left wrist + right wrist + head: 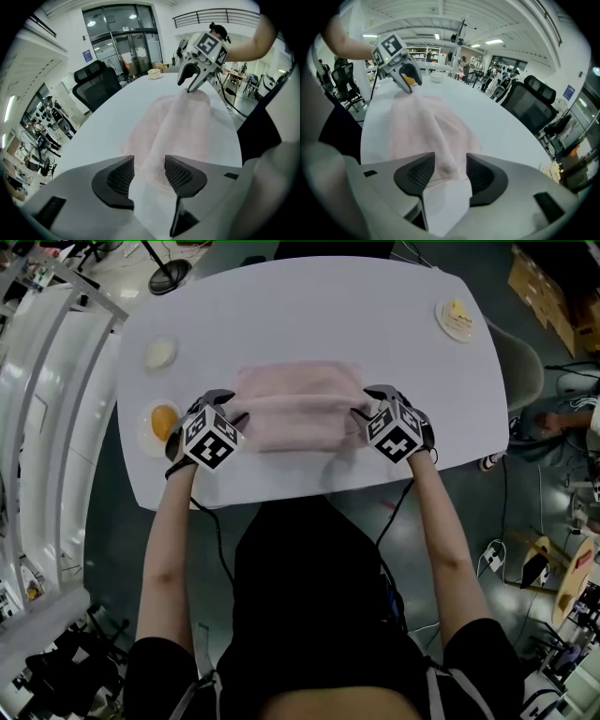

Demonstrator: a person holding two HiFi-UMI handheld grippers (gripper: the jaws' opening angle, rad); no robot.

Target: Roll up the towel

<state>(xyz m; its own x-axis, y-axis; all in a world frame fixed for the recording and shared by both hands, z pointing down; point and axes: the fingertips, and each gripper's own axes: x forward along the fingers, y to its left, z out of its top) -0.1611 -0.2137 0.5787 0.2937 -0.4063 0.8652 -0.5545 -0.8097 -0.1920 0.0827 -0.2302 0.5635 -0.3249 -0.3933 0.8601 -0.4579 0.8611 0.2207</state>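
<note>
The pale pink towel (298,409) lies at the middle of the white surface (309,296), long side running left to right in the head view. Its upper part lies flat. The lower part is gathered into a thicker band that crosses from one of my hands to the other.

My left hand-held gripper (231,414) sits at the left end of that band and my right hand-held gripper (362,411) at the right end, both tilted steeply down, with the marker cubes facing up toward my head.

In the left gripper view the jaws stand moderately apart. A ridge of the towel (180,126) runs up the frame between them, with a gap showing on each side, so the pads are not clamping it. The other hand-held gripper shows at the upper right of that frame, its tips down on the far end of the cloth.

In the right gripper view the jaws are likewise parted to a middling width. The fold of towel (423,125) lies between them, close to the pads but not pinched.

A small plate (160,352) with something pale sits at the upper left of the surface. A plate (150,432) with an orange item sits just left of my left hand-held gripper. A third plate (456,332) lies at the upper right.
</note>
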